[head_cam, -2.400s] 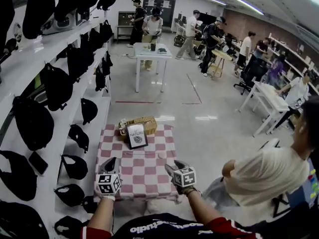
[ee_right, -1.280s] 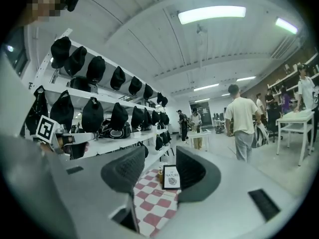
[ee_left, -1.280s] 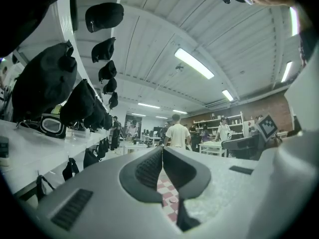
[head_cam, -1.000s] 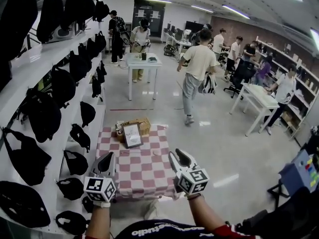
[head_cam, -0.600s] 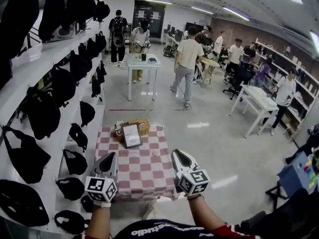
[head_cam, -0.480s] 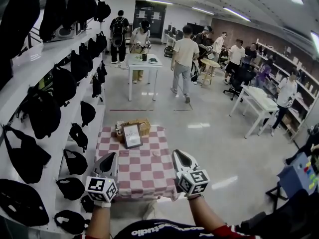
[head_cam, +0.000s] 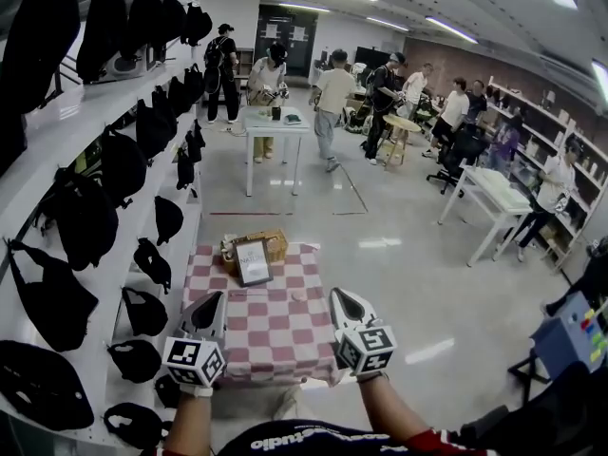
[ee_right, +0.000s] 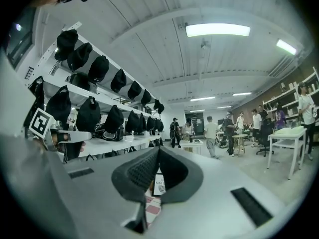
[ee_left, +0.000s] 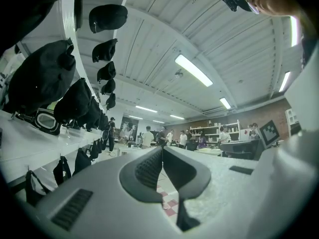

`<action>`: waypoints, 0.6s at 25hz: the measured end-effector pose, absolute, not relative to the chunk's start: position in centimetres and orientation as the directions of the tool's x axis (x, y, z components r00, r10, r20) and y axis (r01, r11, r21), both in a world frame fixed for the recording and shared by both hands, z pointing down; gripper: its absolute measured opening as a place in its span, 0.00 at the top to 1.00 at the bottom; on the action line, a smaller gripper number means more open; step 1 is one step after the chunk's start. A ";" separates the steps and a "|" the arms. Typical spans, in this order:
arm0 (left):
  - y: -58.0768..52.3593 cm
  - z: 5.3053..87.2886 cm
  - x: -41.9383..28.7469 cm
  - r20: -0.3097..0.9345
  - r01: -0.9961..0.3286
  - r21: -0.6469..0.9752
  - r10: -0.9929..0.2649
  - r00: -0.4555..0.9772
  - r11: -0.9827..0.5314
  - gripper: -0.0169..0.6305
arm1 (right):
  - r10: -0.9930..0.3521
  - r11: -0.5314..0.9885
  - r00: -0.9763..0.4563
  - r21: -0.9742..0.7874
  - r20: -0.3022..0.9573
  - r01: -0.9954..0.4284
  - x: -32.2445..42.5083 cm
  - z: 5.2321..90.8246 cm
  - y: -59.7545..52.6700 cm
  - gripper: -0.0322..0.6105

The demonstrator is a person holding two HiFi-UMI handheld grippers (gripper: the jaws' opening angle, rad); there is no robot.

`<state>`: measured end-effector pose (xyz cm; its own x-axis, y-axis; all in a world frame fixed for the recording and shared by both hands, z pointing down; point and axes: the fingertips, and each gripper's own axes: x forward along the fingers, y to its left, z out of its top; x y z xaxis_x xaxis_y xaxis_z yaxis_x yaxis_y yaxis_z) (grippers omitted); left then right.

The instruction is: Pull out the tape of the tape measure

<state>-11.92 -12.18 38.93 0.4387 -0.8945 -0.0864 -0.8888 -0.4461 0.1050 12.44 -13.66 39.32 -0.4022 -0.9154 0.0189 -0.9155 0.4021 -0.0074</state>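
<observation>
- Right gripper [head_cam: 340, 297]: its jaws have just been closing and now meet with nothing between them. A second ago they stood apart.
- Left gripper [head_cam: 213, 300]: jaws together, empty, as before.
- Tape measure: not surely made out. A small thing [head_cam: 229, 248] sits just left of the basket [head_cam: 270, 242] at the far end of the table [head_cam: 275, 331], too small to show which way it points.
</observation>
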 end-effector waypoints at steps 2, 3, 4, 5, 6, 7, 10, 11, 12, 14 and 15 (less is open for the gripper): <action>-12.2 39.0 -11.8 -0.087 -0.886 0.109 -0.892 0.443 -0.451 0.96 | -0.917 0.397 -0.397 -0.008 0.024 -0.918 12.6 39.4 -13.6 0.95; -12.2 38.9 -11.8 -0.086 -0.886 0.109 -0.892 0.444 -0.451 0.96 | -0.918 0.395 -0.395 -0.009 0.025 -0.918 12.6 39.4 -13.5 0.96; -12.2 38.9 -11.8 -0.085 -0.886 0.108 -0.892 0.444 -0.451 0.96 | -0.918 0.395 -0.395 -0.010 0.026 -0.919 12.7 39.5 -13.5 0.96; -12.1 38.9 -11.8 -0.084 -0.886 0.107 -0.892 0.443 -0.451 0.96 | -0.918 0.395 -0.395 -0.011 0.026 -0.919 12.8 39.6 -13.5 0.96; -12.1 38.9 -11.8 -0.082 -0.887 0.104 -0.893 0.443 -0.449 0.96 | -0.918 0.394 -0.395 -0.014 0.027 -0.919 12.8 39.6 -13.4 0.96; -12.1 39.0 -11.8 -0.080 -0.888 0.100 -0.893 0.442 -0.448 0.96 | -0.919 0.393 -0.394 -0.016 0.029 -0.919 12.9 39.7 -13.4 0.96; -12.0 39.3 -11.8 -0.074 -0.890 0.084 -0.894 0.443 -0.448 0.96 | -0.919 0.393 -0.393 -0.019 0.033 -0.919 12.8 39.9 -13.4 0.96; -12.0 39.3 -11.8 -0.073 -0.890 0.081 -0.893 0.444 -0.449 0.96 | -0.919 0.393 -0.394 -0.018 0.035 -0.919 12.7 39.9 -13.4 0.96; -12.0 39.3 -11.7 -0.073 -0.889 0.080 -0.892 0.445 -0.450 0.96 | -0.918 0.394 -0.394 -0.017 0.036 -0.919 12.6 39.9 -13.4 0.96; -11.9 39.2 -11.6 -0.075 -0.888 0.079 -0.891 0.448 -0.453 0.96 | -0.918 0.395 -0.396 -0.016 0.039 -0.918 12.6 39.9 -13.3 0.96; -11.8 39.2 -11.6 -0.075 -0.888 0.078 -0.891 0.449 -0.454 0.96 | -0.917 0.396 -0.397 -0.016 0.040 -0.918 12.6 39.9 -13.3 0.96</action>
<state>-11.60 -11.85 39.16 0.4486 -0.8905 -0.0754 -0.8877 -0.4538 0.0778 12.59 -13.26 39.90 -0.3965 -0.9171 0.0405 -0.9180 0.3962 -0.0161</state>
